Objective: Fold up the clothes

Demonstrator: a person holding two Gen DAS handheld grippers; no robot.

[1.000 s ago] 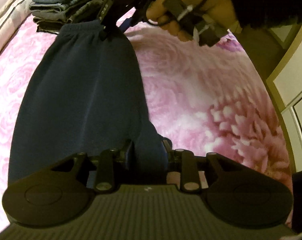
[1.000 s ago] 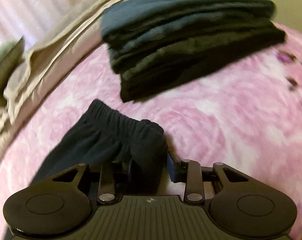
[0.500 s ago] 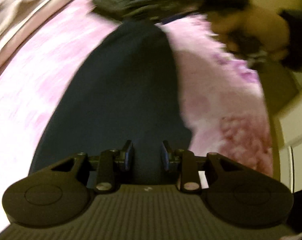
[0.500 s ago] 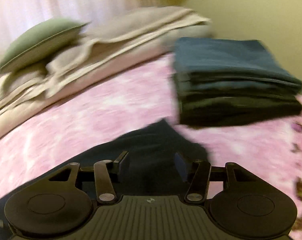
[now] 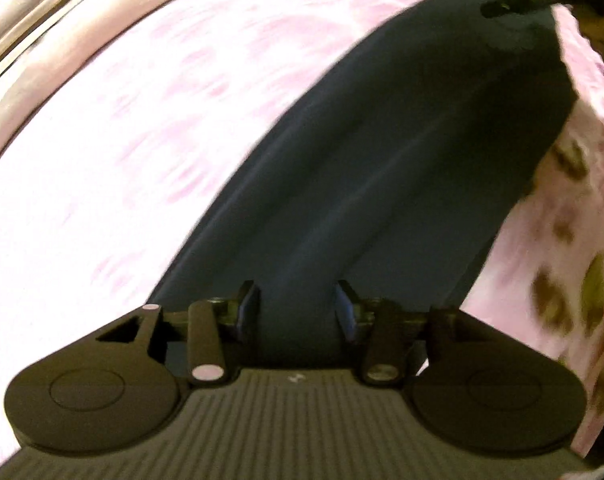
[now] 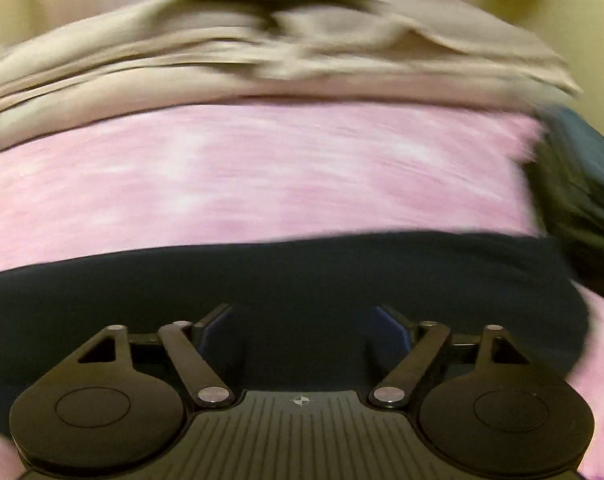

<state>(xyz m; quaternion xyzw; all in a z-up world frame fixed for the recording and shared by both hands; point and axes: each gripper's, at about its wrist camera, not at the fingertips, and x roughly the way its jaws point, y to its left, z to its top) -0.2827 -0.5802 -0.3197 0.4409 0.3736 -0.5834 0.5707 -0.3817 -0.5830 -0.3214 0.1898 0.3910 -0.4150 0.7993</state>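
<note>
1. The dark blue pants (image 5: 382, 168) lie stretched out long on the pink flowery bed cover (image 5: 141, 120).
2. The left gripper (image 5: 297, 308) is opening. A fold of the pants sits between its fingers, and the pads look just off the cloth.
3. The right gripper (image 6: 302, 328) is opening wide above the pants, gripping nothing.
4. A stack of folded dark clothes (image 6: 582, 200) sits at the right edge of the bed.
5. Beige bedding (image 6: 261, 60) is piled along the far edge.
</note>
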